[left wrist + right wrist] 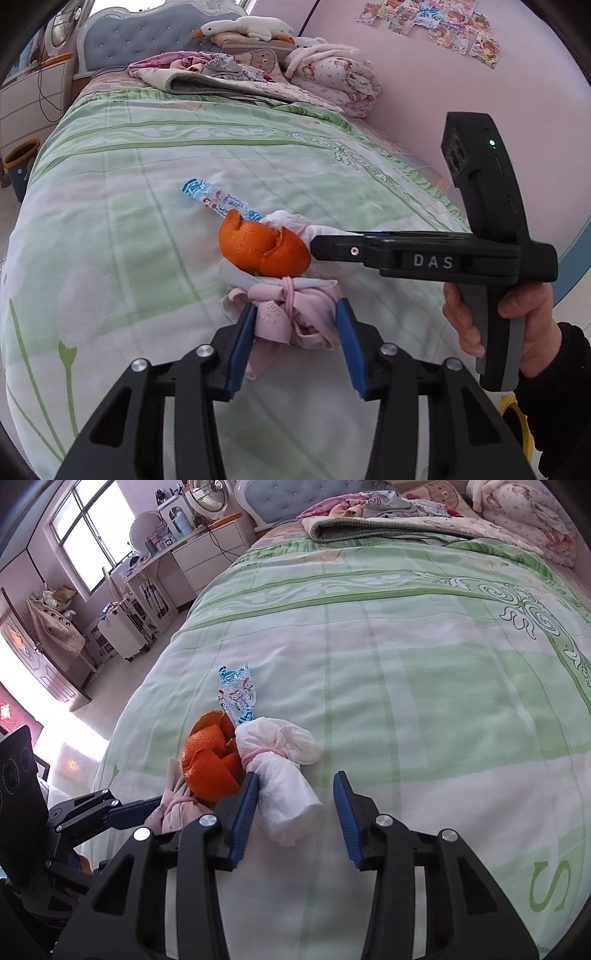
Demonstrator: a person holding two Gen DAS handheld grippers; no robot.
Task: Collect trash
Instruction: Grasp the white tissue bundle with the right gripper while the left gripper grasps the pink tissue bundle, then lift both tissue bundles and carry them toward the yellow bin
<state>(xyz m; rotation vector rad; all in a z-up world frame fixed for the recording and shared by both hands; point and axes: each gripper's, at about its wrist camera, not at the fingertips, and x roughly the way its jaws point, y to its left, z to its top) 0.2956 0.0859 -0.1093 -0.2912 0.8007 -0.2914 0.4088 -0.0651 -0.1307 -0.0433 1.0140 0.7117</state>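
Note:
Trash lies in a cluster on the green bedspread (129, 177): an orange peel (262, 249), a blue and white wrapper (216, 201), a pink tied bundle (295, 314) and a white tied bundle (284, 775). My left gripper (297, 332) is open, with the pink bundle between its blue pads, both close to its sides. My right gripper (295, 812) is open around the near end of the white bundle, whose left side touches the left pad (245, 812). The peel (210, 764) and wrapper (236, 694) lie just beyond it.
Folded quilts and a plush goose (243, 27) are piled at the head of the bed. A small bin (20, 166) stands on the floor left of the bed. A desk, a fan and a suitcase (125, 631) stand by the window. A pink wall (424, 92) runs along the right.

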